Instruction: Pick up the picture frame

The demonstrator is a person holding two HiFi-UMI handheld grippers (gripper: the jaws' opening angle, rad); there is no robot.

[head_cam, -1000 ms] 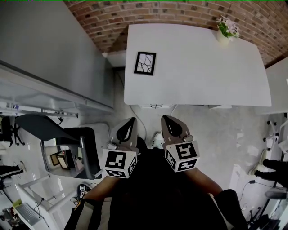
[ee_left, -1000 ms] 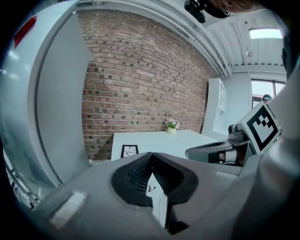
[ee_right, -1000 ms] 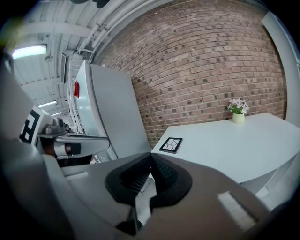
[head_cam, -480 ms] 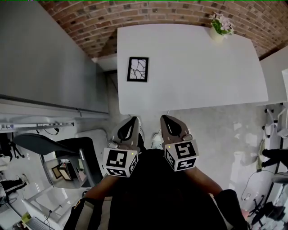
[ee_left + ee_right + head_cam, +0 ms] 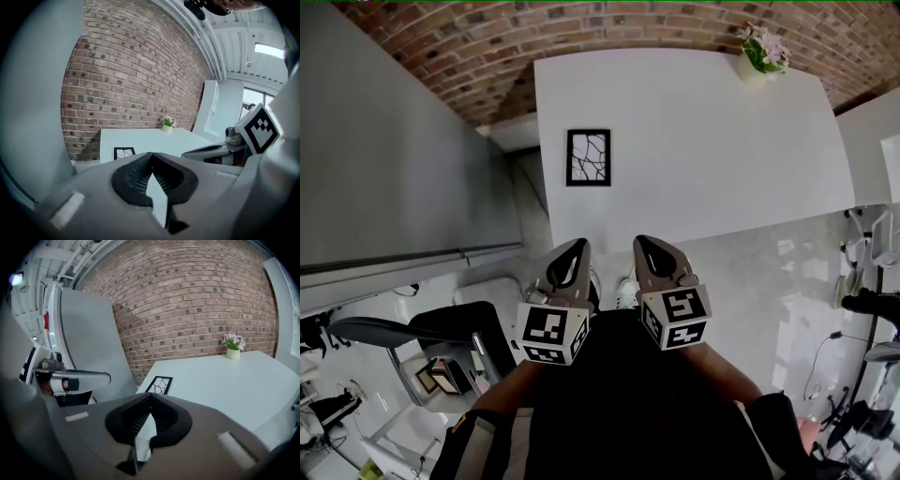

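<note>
brick wall (image 5: pixel 609 19) runs behind the far edge of the white table (image 5: pixel 703 141). both grippers are held short of the table's near edge, well apart from anything on it.

left gripper (image 5: pixel 574 247): jaws closed tip to tip, nothing between them. right gripper (image 5: pixel 648 246): the same, closed and empty.

picture frame (image 5: pixel 588 157): black border with a branching line pattern, just inside the table's left edge, about midway along it. its long axis runs along that edge, away from the person. it looks to lie flat, though the view is too distant to rule out a stand.

key relation: the frame is ahead of both grippers, almost in line with the left one; the right one would have to cross leftward. judgement: left is nearer, and its jaws need opening first.

flower pot (image 5: pixel 761 52): far right corner, well clear.
</note>
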